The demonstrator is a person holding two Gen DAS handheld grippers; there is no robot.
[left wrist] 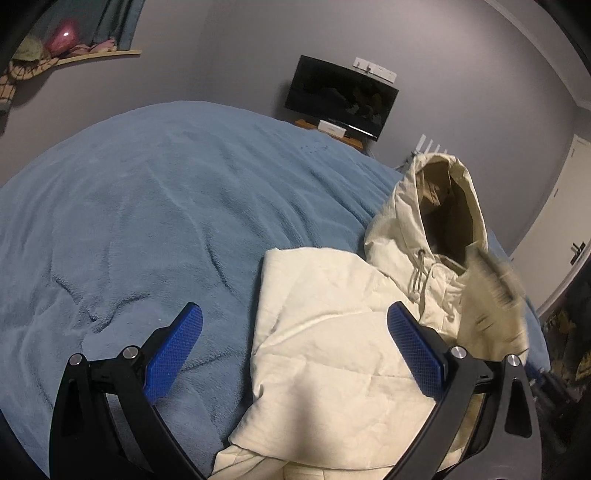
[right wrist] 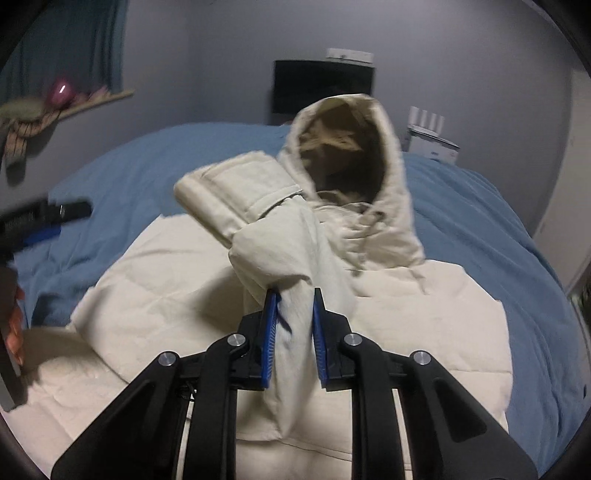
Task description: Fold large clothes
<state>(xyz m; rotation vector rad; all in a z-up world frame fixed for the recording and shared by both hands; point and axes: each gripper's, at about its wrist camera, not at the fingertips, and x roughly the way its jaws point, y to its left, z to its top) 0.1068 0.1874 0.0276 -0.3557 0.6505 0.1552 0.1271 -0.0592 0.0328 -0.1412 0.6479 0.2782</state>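
My right gripper (right wrist: 291, 295) has its blue fingers (right wrist: 269, 339) clenched on a bunched sleeve (right wrist: 284, 254) of the cream hoodie (right wrist: 406, 325), and the sleeve is lifted off the body of the garment, its ribbed cuff (right wrist: 221, 188) hanging out to the left at the top. The hoodie lies on the bed, spread over a blue blanket (right wrist: 480, 221), with its hood (right wrist: 354, 162) standing upright and gaping toward me, the tan lining visible inside. From my left wrist view the same hoodie (left wrist: 332, 350) sits to the right of centre on the blanket (left wrist: 147, 203), hood (left wrist: 443, 199) up, a drawstring (left wrist: 417, 277) dangling at the collar, and the raised cuff (left wrist: 491, 295) shows blurred at the right.

My left gripper (left wrist: 295, 314) is released, its fingers (left wrist: 173, 354) spread wide: one pad over bare blanket, the other over the hoodie's body, gripping nothing. That gripper (right wrist: 44, 218) also shows dimly at the left edge of the right wrist view.

Behind the bed a dark television (left wrist: 340, 96) stands against the grey wall, and a shelf (left wrist: 96, 55) at the upper left carries a pink object (left wrist: 64, 35).
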